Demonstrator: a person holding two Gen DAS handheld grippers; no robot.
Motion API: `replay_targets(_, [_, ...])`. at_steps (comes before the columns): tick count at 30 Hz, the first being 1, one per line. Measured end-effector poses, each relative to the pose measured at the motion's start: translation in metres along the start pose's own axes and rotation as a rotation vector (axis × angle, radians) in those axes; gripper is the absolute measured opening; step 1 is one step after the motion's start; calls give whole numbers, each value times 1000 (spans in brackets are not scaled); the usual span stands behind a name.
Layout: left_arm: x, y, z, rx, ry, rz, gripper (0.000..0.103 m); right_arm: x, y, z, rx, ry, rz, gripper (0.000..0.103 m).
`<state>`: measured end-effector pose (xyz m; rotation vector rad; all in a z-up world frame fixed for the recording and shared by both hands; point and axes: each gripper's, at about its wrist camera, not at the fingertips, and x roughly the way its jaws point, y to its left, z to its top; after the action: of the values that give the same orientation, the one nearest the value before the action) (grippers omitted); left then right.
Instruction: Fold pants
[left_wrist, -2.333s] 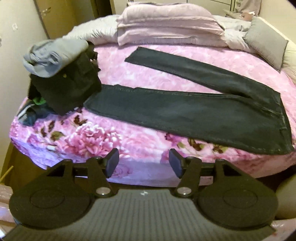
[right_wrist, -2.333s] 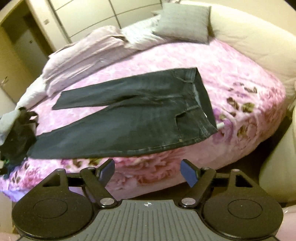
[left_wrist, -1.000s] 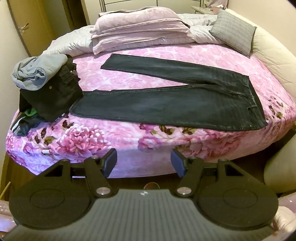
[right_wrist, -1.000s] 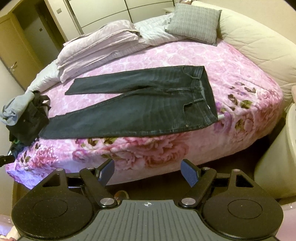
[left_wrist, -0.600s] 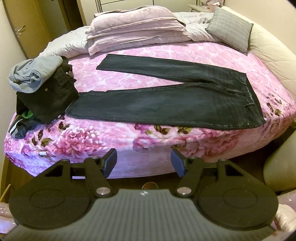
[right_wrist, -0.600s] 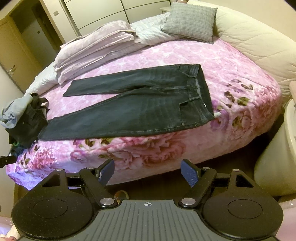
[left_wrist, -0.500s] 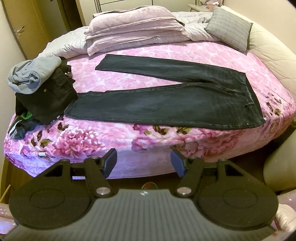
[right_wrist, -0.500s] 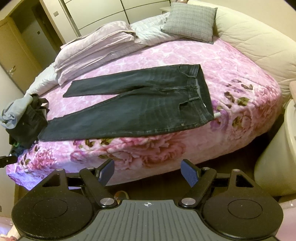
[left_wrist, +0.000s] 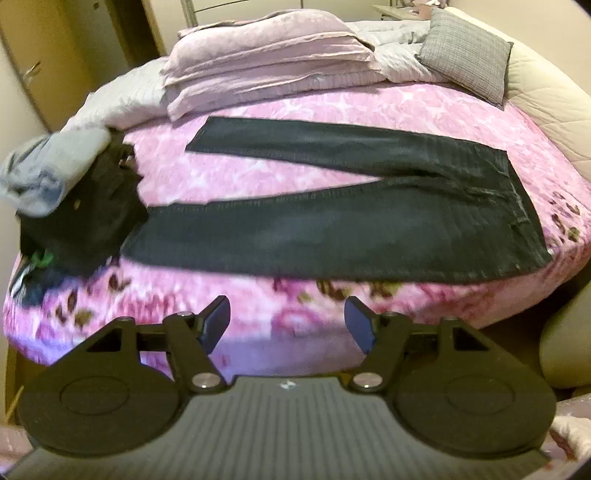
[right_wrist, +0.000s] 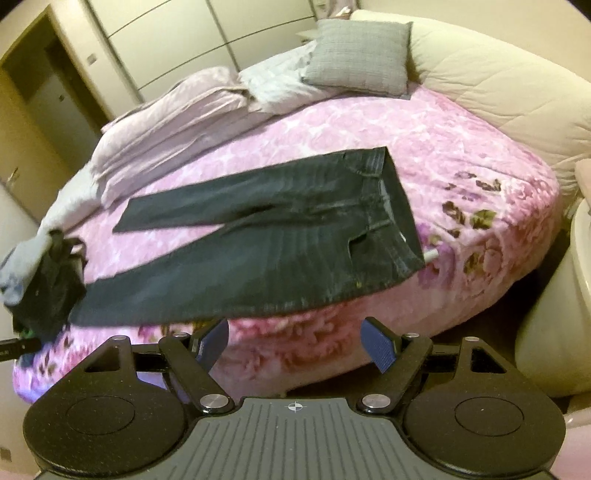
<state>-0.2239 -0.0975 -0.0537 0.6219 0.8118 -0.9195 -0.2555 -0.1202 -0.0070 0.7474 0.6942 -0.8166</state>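
Both grippers have closed in on the bed since a second ago, and the left gripper (left_wrist: 287, 325) has just been opening its jaws wider with nothing between them; the right gripper (right_wrist: 294, 344) is also spread and empty. The dark denim pants (left_wrist: 332, 221) lie flat on the pink floral bedspread (left_wrist: 369, 110), legs splayed leftward, waistband right. For a clean fold, I would pinch the near leg's hem and waist corner together and carry that leg over the far one. No writing is legible.

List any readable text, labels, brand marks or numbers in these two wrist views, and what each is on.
None can be read.
Dark denim jeans spread on the pink floral bedspread: a small white tag sticks out by the waistband, too small and blurred to read.
Left gripper and right gripper: each black body carries only a small crosshair-like mark, no letters.
Pile of grey and black clothes: no print visible.
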Motion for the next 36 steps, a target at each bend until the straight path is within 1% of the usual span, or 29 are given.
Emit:
replay_targets(2, [22, 4, 21, 19, -5, -10, 66, 14, -1, 13, 18, 3, -7, 76])
replay_targets(6, [83, 12, 72, 50, -12, -54, 66, 58, -2, 49, 86, 21, -50, 76])
replay_targets(10, [152, 20, 129, 88, 17, -104, 66, 107, -3, 87, 144, 51, -88, 76])
replay_targets(12, [182, 17, 154, 122, 30, -125, 66, 131, -2, 105, 151, 47, -114, 76])
replay_targets(15, [230, 11, 189, 195, 21, -169, 66, 173, -1, 134, 134, 41, -126, 76])
replay_targets(18, [283, 6, 219, 276, -16, -229, 66, 223, -3, 158, 76, 71, -105, 76])
replay_targets(21, [344, -1, 249, 351, -57, -281, 64, 271, -8, 179, -26, 69, -76, 75])
replay_targets(23, [387, -3, 273, 410, -72, -306, 63, 309, -15, 199, -99, 65, -84, 75])
replay_targets(25, [424, -7, 294, 479, -102, -319, 63, 344, -15, 216, -153, 61, -86, 75])
replay_targets(27, [465, -12, 317, 550, -123, -314, 63, 381, -15, 235, -202, 56, -91, 75])
replay_targets(29, [500, -17, 337, 584, -135, -303, 58, 414, -15, 250, -237, 55, -107, 73])
replay_targets(30, [518, -19, 347, 605, -143, -309, 58, 431, -15, 259, -252, 55, -102, 71])
replay_targets(33, [561, -25, 370, 667, -131, -325, 57, 479, -15, 283, -287, 57, -98, 69])
replay_targets(36, [593, -27, 381, 739, -104, -363, 54, 521, -19, 303, -356, 74, -103, 67])
